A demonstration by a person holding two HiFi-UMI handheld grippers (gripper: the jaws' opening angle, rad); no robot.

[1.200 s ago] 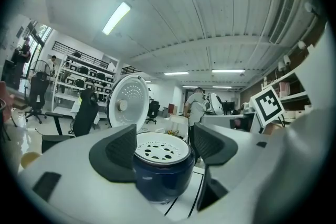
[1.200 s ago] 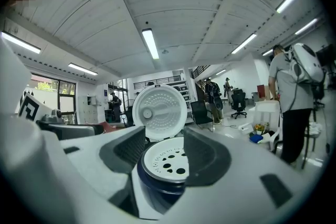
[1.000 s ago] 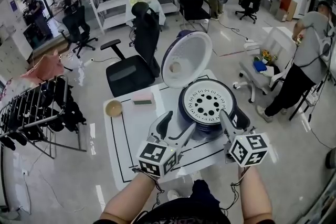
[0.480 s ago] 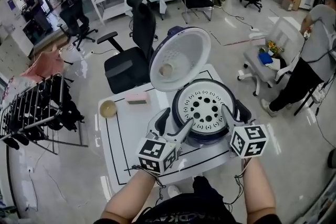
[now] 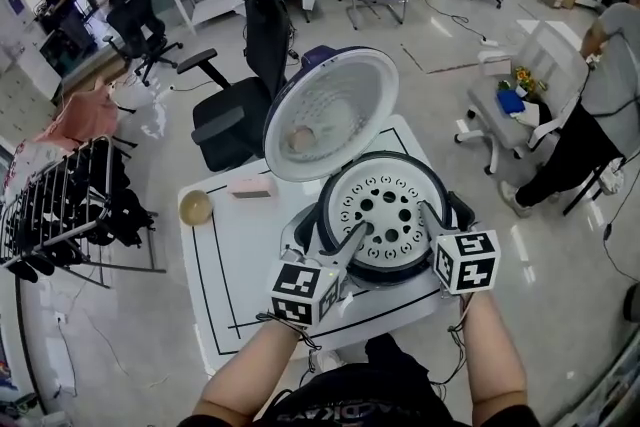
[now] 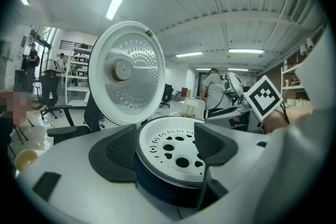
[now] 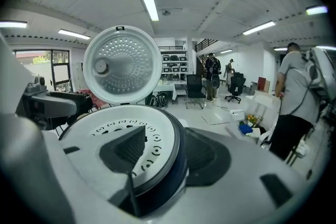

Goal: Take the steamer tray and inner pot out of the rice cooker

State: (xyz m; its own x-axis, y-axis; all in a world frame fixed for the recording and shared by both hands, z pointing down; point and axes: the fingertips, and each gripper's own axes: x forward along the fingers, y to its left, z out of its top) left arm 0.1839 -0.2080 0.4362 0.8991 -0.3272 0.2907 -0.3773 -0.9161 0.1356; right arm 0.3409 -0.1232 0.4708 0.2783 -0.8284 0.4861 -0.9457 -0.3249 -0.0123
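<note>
Claws first: your left claw (image 5: 332, 233) and your right claw (image 5: 445, 215) are both spread, neither pinching anything. Each straddles the near rim of the steamer tray (image 5: 385, 205), one jaw over the tray's perforated face and the other outside the rim. The left gripper view and the right gripper view both show that arrangement, with a gap on either side of the edge. That placement makes sense, since a two-sided hold on a wide, shallow disc should keep it level as it comes up.

The tray sits in the mouth of the rice cooker (image 5: 462, 213), flat and centred. The inner pot is not visible, and I judge it lies beneath the tray, which is why the tray must come out first. The lid (image 5: 330, 115) stands swung up at the cooker's far side, leaving the space above the tray free for a straight lift.

The cooker rests on the white worktop (image 5: 240, 250). A small bowl (image 5: 195, 207) stands well apart from the cooker, on your left-hand side of it, so the bare worktop between them looks like a fair landing spot.

Nothing has been removed yet. Your next move probably calls for pressing both claws onto the rim together, evenly, or the tray may tip or slide.
</note>
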